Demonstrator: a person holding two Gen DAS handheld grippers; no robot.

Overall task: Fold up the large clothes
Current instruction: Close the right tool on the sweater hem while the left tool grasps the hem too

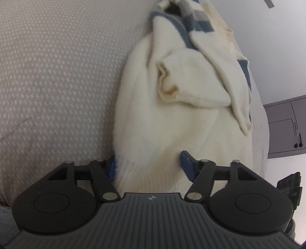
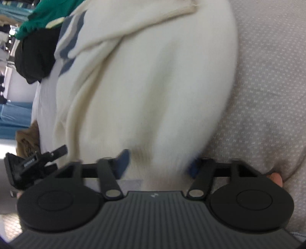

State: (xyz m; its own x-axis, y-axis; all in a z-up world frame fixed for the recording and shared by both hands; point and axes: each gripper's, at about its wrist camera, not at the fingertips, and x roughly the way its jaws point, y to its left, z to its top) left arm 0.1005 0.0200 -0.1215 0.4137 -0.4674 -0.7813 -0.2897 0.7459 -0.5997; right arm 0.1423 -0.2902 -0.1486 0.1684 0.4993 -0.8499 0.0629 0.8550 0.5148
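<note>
1. I have the cream sweater (image 1: pixel 172 122) lying on the bed (image 1: pixel 53 72), on the patterned grey cover. It is bunched lengthwise, with a blue-striped part (image 1: pixel 202 24) at the far end.
2. The left gripper (image 1: pixel 151 164) straddles the ribbed hem. Its blue pads sit on either side of the knit with fabric bulging between them; I judge it clamped on the sweater, though blur keeps me from confirming firm contact.
3. The right gripper (image 2: pixel 158 162) brackets another stretch of the same hem. Cloth fills the gap between its pads (image 2: pixel 122 160), so I read it as clamped on the sweater.
4. Reason for the hold: gripping the hem at two points lets me lift and spread that edge evenly, which I judge is needed before any fold.
5. The loose cuff (image 1: pixel 168 82) rests on top of the body and will likely need laying flat first.
6. Containers: none is visible. A green garment (image 2: pixel 44 17) and a black garment (image 2: pixel 36 55) lie heaped beyond the sweater, not in any basket.
</note>
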